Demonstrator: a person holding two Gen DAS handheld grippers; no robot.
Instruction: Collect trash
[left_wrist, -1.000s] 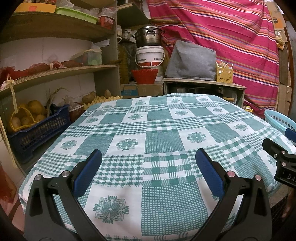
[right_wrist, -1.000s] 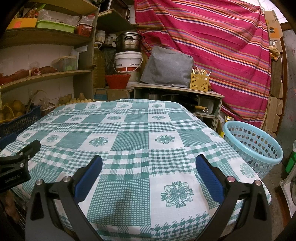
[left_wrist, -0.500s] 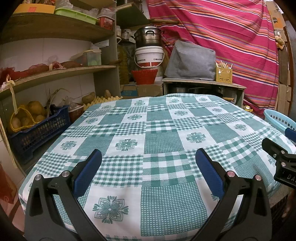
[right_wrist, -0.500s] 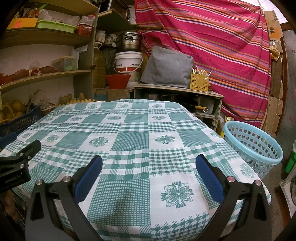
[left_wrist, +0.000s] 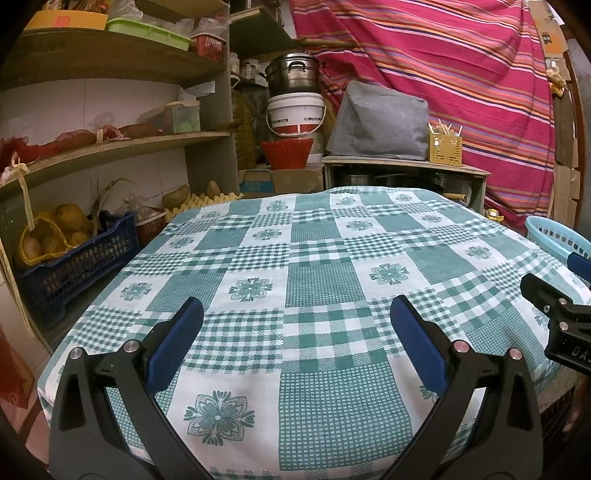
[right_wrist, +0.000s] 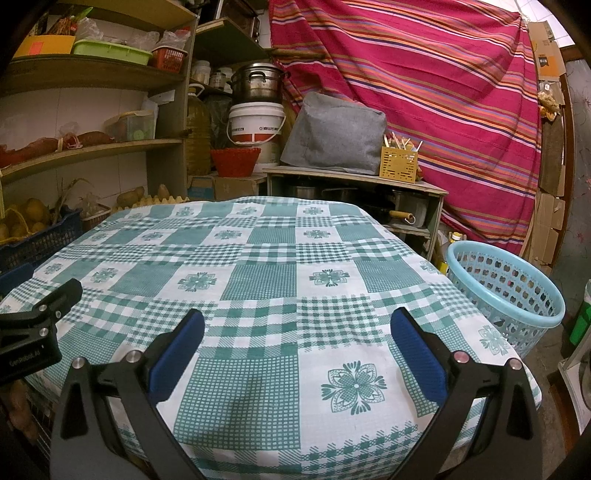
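A round table under a green-and-white checked cloth (left_wrist: 317, 280) (right_wrist: 266, 280) fills both views; no trash shows on it. My left gripper (left_wrist: 295, 314) hovers open over the near edge, blue pads wide apart, nothing between them. My right gripper (right_wrist: 295, 317) is likewise open and empty over the near right edge. A light blue plastic basket (right_wrist: 506, 295) stands on the floor right of the table, its rim also seen in the left wrist view (left_wrist: 557, 236). Each gripper's black body shows at the other view's side (left_wrist: 554, 317) (right_wrist: 33, 325).
Wooden shelves (left_wrist: 110, 147) on the left carry boxes and bags; a dark blue crate (left_wrist: 74, 262) of potatoes sits below. Behind the table stand a white bucket (right_wrist: 255, 125) with a steel pot, a red basket (right_wrist: 234, 160), a low cabinet (right_wrist: 354, 184) and a striped pink curtain (right_wrist: 443, 92).
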